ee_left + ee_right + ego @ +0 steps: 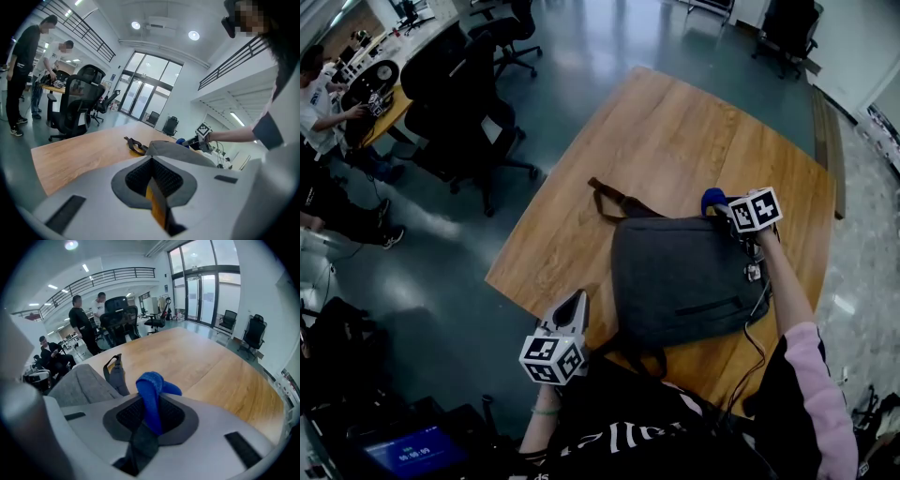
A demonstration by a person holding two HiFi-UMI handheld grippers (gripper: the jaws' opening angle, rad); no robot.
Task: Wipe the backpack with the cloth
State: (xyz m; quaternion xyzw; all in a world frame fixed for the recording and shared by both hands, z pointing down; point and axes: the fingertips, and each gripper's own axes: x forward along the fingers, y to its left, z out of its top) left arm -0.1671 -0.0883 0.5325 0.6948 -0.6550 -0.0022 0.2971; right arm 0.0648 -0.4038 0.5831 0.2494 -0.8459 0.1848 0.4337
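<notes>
One grey backpack (680,277) flat on the wooden table (675,122), right tongs (727,214) pinching a blue cloth (712,199) at its far edge, left tongs (577,300) pressed together, empty, beside its near corner, black office chairs (455,103) beyond.
</notes>
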